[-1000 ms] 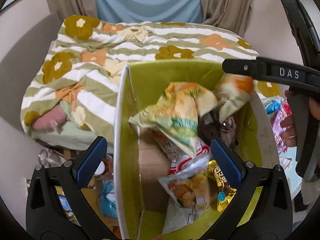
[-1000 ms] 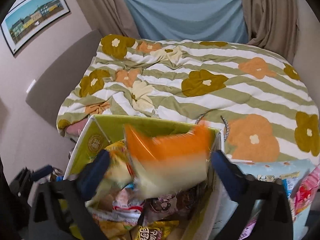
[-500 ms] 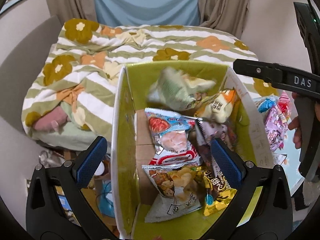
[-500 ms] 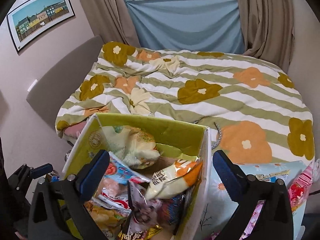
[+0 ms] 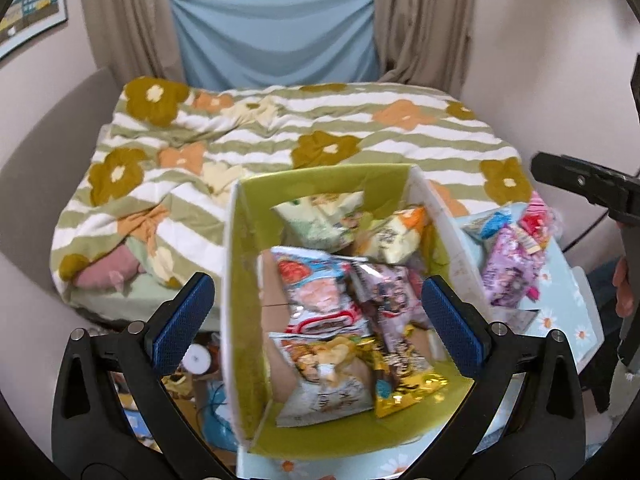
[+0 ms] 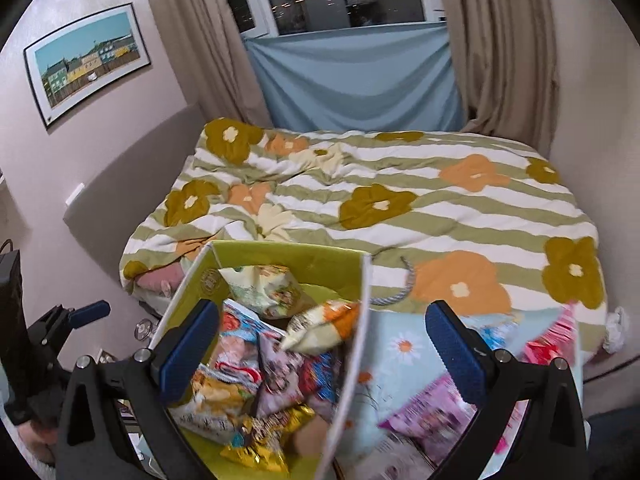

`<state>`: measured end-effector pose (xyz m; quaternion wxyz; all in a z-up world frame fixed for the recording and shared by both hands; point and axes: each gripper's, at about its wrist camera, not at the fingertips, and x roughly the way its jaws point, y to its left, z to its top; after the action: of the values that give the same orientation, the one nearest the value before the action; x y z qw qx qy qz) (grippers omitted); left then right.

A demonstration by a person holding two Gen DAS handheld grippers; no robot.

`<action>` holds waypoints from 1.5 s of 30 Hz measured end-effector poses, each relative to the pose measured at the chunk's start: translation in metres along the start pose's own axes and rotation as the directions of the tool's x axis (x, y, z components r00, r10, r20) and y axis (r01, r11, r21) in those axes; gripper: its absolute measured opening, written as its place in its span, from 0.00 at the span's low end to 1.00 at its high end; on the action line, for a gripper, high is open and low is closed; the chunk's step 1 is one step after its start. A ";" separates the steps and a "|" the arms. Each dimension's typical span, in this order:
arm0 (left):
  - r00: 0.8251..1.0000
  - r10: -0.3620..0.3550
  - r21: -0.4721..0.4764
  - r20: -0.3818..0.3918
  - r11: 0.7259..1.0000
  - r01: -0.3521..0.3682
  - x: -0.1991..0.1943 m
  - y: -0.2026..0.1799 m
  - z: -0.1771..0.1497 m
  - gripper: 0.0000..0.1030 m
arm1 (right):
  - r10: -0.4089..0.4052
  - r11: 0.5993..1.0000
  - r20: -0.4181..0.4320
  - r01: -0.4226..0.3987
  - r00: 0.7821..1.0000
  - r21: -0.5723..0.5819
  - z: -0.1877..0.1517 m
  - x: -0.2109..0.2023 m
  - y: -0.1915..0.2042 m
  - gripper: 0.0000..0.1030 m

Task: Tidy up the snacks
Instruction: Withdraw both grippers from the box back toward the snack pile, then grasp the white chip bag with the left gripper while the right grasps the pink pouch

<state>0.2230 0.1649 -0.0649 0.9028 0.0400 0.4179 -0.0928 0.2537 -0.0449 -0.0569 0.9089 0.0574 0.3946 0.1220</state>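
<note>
Left wrist view looks down into a green-lined box (image 5: pixel 244 280) standing in front of a bed with a striped, flowered blanket (image 5: pixel 280 140). Several snack bags lie loose inside it: a pale green bag (image 5: pixel 320 220) and an orange-cornered bag (image 5: pixel 396 236) at the far end, a red and blue bag (image 5: pixel 320 292) and a purple bag (image 5: pixel 388 292) in the middle, and a gold bag (image 5: pixel 404 376) at the near end. The left gripper (image 5: pixel 318 322) hangs over the box with its blue-padded fingers spread wide and nothing between them. More pink and purple packets (image 5: pixel 512 256) lie outside the box on a light blue flowered surface (image 5: pixel 576 328) just to its right. In the right wrist view the right gripper (image 6: pixel 324 346) is likewise wide open and empty, straddling the box's right wall (image 6: pixel 352 360), with the purple packet (image 6: pixel 428 412) blurred beneath it
</note>
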 end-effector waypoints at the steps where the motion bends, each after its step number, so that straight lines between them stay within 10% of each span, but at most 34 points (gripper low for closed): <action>1: 1.000 -0.014 0.008 0.004 1.000 0.014 -0.001 -0.005 0.000 1.00 | -0.014 1.000 0.003 0.014 1.000 0.005 -0.002 -0.007 -0.005 1.00; 19: 0.978 -0.165 0.233 -0.125 0.954 0.191 0.019 -0.197 -0.041 1.00 | -0.166 0.982 -0.083 0.173 0.983 0.077 -0.103 -0.096 -0.114 1.00; 31: 0.952 -0.030 0.430 -0.305 0.888 0.165 0.088 -0.276 -0.092 0.96 | -0.150 0.953 -0.181 0.191 0.972 0.235 -0.221 -0.091 -0.145 1.00; 45: 0.940 0.188 0.629 -0.284 0.777 0.034 0.136 -0.304 -0.124 0.90 | -0.201 0.940 -0.188 0.243 0.961 0.241 -0.283 -0.055 -0.142 1.00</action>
<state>0.1554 -0.1330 -0.2477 0.7578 0.3695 0.5067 -0.1804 0.0353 -0.1943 -0.2396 0.8665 0.1219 0.4831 -0.0305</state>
